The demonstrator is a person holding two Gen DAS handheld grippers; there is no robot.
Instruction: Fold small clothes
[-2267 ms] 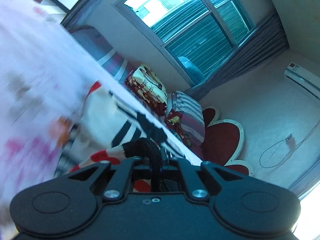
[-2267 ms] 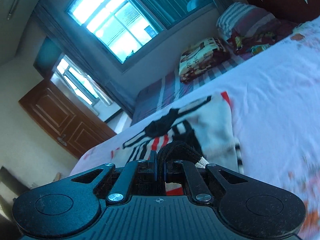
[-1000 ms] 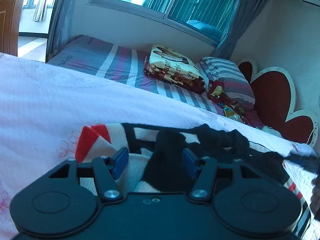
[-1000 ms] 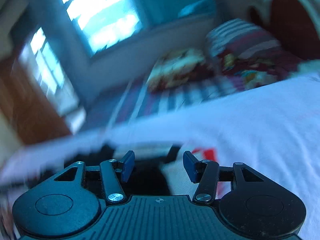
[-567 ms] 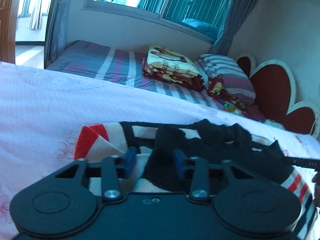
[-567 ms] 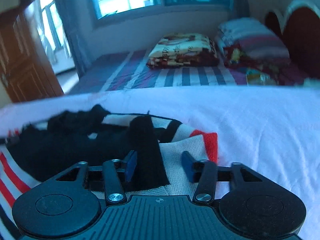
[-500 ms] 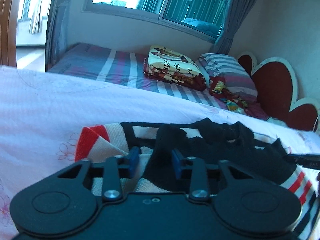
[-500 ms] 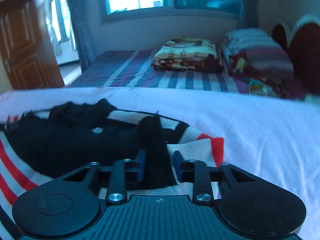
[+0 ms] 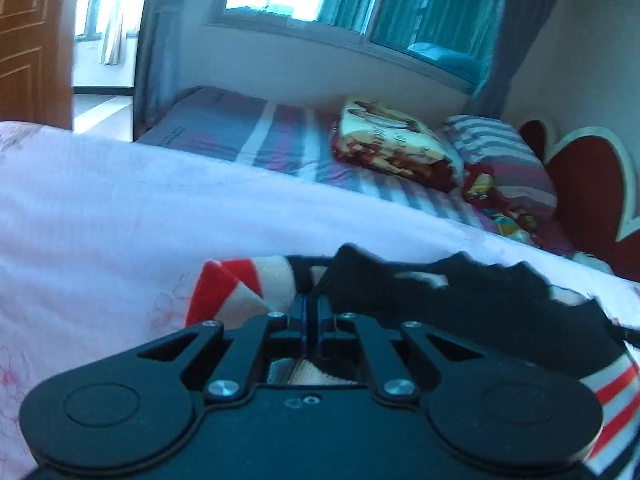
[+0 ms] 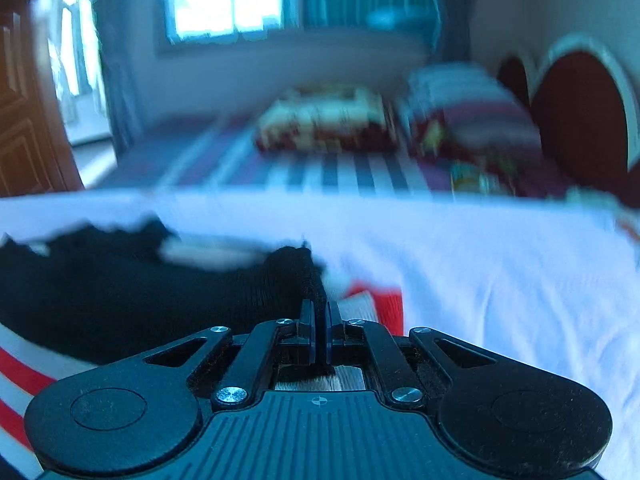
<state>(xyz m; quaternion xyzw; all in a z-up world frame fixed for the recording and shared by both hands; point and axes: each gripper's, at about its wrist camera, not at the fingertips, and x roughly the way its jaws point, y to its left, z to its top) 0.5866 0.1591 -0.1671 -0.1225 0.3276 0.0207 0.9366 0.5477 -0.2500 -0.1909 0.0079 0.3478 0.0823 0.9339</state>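
Garment: one small knitted garment, black across the middle, cream with red and black stripes at the edges; lies on the near bed, directly ahead of both grippers.
Garment, right wrist view: same knitted piece, black area to the left, red and white stripes at lower left, a red edge just right of the fingers.
Left gripper: one, black; two blue-tipped fingers pressed almost together, pinching a black-and-cream fold of the garment.
Right gripper: one, black; two blue-tipped fingers nearly closed, a raised ridge of black knit clamped between them.
Near bed: one, covered by a pale pink sheet with faint flower print; garment rests on it.
Far bed: one, covered by a purple, grey and white striped sheet, beyond the near bed, below the window.
Folded blanket: one, cream and dark red with a printed picture, on the far bed.
Pillow: one, grey and pink striped, just right of the folded blanket.
Headboard: one, dark red with white scalloped trim, at far right.
Window: one wide window with teal curtains, on the back wall.
Door: one brown wooden door, at far left.
Sharpness: right wrist view blurred; fine detail of the far bed not readable there.
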